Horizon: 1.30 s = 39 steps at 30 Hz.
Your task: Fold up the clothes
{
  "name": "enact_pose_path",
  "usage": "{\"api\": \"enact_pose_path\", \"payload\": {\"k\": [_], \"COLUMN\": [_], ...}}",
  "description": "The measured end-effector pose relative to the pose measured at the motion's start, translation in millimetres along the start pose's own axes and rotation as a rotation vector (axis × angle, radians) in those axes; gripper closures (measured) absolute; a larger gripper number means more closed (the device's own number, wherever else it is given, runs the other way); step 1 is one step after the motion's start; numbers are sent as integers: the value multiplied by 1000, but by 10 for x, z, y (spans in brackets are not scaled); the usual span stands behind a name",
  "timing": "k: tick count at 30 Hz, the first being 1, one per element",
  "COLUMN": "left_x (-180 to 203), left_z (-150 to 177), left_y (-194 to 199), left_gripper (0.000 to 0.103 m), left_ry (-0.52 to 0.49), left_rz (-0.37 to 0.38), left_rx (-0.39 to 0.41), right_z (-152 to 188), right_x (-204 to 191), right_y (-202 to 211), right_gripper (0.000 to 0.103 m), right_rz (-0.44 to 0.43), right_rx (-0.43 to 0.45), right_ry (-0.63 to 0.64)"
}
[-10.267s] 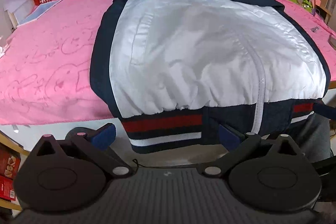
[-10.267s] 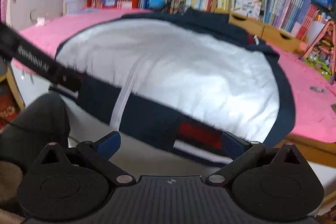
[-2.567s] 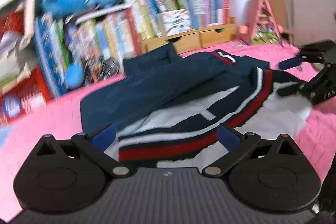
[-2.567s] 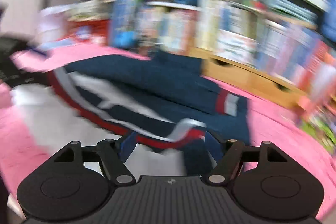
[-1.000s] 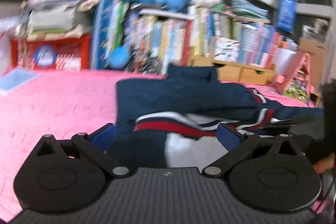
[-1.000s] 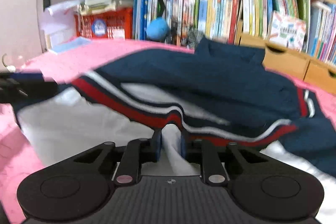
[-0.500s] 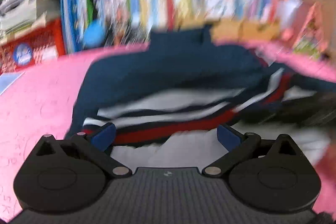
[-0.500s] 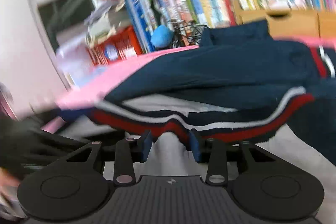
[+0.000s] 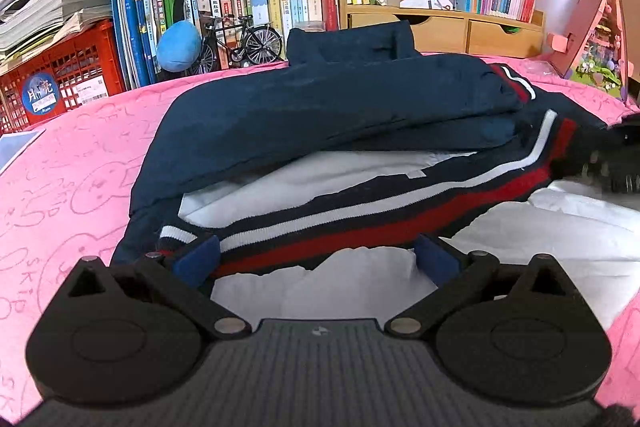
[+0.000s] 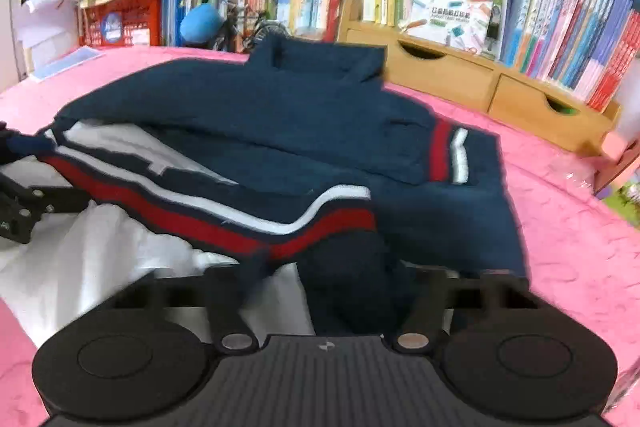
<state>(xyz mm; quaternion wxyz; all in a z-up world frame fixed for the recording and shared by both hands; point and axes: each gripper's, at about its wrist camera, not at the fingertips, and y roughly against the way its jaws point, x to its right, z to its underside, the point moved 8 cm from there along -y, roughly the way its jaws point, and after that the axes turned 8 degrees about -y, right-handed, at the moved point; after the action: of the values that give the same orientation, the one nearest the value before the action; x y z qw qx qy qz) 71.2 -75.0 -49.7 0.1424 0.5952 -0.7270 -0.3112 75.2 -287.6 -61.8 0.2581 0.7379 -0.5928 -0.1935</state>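
jaws of the left gripper [image 9: 316, 259] stand wide, its 2 blue pads flanking the striped hem of the navy jacket [image 9: 320, 107], which lies partly folded on the pink cloth [image 9: 72, 187]. jaws of the right gripper [image 10: 332, 291] have just been closing, blurred; jacket fabric bunches between them.

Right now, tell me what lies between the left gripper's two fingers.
In the left wrist view, the left gripper stands open over the jacket's white lining, with the striped hem just beyond.
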Motion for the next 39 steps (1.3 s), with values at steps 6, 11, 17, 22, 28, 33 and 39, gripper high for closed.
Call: {"api": "enact_pose_path", "payload": {"k": [6,11,17,22,28,33,39], "left_x": [16,11,-140,-687,-897,-757,-608], "left_z": [-2,13,99,114,176,37,173], "left_y": [-13,27,616,773,455,423,68], "left_gripper": [0,0,0,0,3,0,0], "left_ry": [-3,-2,17,174,224,133,107], "left_rz": [20,20,26,-6,17,73,151], "left_rx": [2,8,86,66,-40,14,-73], "right_z": [21,125,67,31,66,194,234], "right_x": [351,471,543,593,361,221,267], "right_y": [-99,-49,359,373,95,-84,-114], "right_gripper": [80,70,28,18,21,22,22], "right_rz": [124,133,43,-10,-69,-63,-89], "right_rx": [38,86,163,144,82,28,8], "right_ry": [-46,-72,-108,-110,-95,-40,-94]}}
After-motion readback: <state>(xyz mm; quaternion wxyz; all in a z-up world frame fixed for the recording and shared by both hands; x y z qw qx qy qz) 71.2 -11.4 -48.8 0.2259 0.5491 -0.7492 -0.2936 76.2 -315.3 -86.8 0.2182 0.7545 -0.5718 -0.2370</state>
